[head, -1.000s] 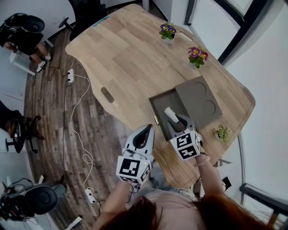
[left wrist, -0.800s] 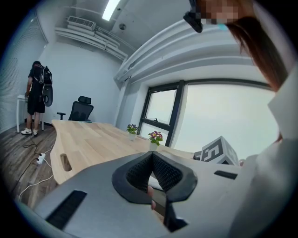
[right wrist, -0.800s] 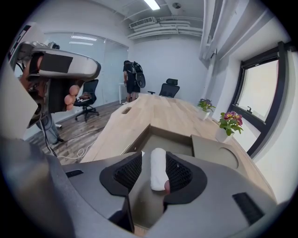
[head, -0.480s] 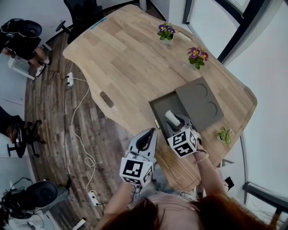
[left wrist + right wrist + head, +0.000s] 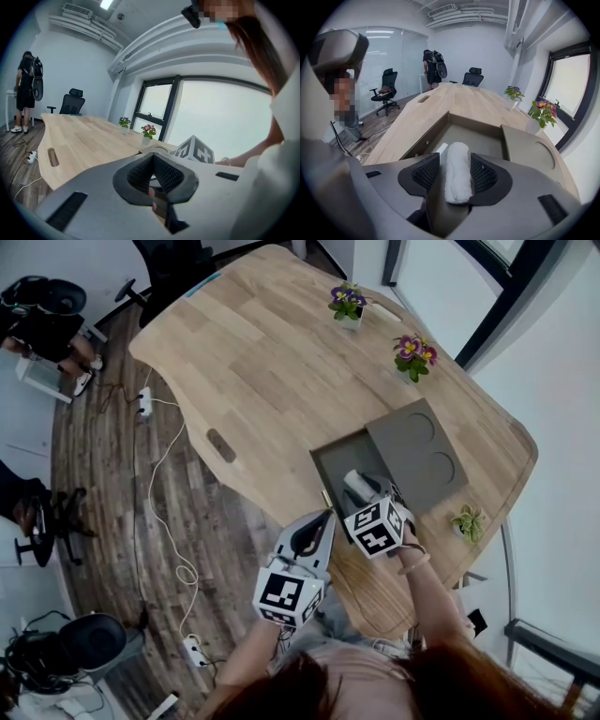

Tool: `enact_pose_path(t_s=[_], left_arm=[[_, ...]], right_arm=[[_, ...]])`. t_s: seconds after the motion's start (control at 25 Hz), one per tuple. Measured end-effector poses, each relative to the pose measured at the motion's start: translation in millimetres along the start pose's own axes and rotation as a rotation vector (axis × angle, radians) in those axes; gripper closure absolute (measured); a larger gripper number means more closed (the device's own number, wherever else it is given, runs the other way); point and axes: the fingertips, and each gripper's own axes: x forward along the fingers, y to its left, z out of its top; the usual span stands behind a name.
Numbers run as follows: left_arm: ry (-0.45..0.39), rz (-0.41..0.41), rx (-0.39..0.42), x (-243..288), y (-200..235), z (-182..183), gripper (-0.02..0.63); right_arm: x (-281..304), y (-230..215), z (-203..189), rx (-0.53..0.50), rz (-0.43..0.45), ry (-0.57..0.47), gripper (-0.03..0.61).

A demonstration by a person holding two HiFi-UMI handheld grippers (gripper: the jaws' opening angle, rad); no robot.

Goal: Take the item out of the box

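Note:
A grey open box [image 5: 330, 463] lies at the near edge of the wooden table, and its lid [image 5: 417, 451] lies beside it on the right. A white rolled item [image 5: 355, 485] lies over the box's inside. My right gripper [image 5: 371, 499] reaches over the box from the near side. In the right gripper view the white roll [image 5: 457, 187] lies lengthwise between the jaws of my right gripper [image 5: 456, 160]. These jaws are opening, and a thin gap shows beside the left pad. My left gripper [image 5: 324, 517] hangs off the table's near edge, left of the box, jaws together and empty [image 5: 150, 157].
Two small flower pots [image 5: 349, 306] [image 5: 411, 354] stand at the table's far side and a small green plant [image 5: 466, 518] at its right edge. A cable slot [image 5: 223, 445] is cut in the tabletop. On the floor to the left are cables, a power strip [image 5: 145, 401] and office chairs.
The right gripper has shifted slightly further over the box, the white roll staying between its jaws. The left gripper has edged a little closer to the table edge.

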Motion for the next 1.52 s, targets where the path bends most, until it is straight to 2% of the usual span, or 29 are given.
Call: enact_pose_path(t_s=[0.6, 0.84, 1.52], left_arm=[[0.005, -0.018, -0.006, 0.1, -4.7, -3.2, 0.614], [-0.002, -0.013, -0.006, -2.2, -4.8, -1.3, 0.614], [-0.032, 0.017, 0.021, -24.2, -8.1, 13.6, 0.614]], right_arm=[[14.6, -0.6, -13.7, 0.168, 0.072, 0.073, 0.403], [14.4, -0.3, -13.9, 0.173, 0.083, 0.080, 0.442], [-19.3, 0.9, 4.3, 0.180, 0.040, 0.006, 0.445]])
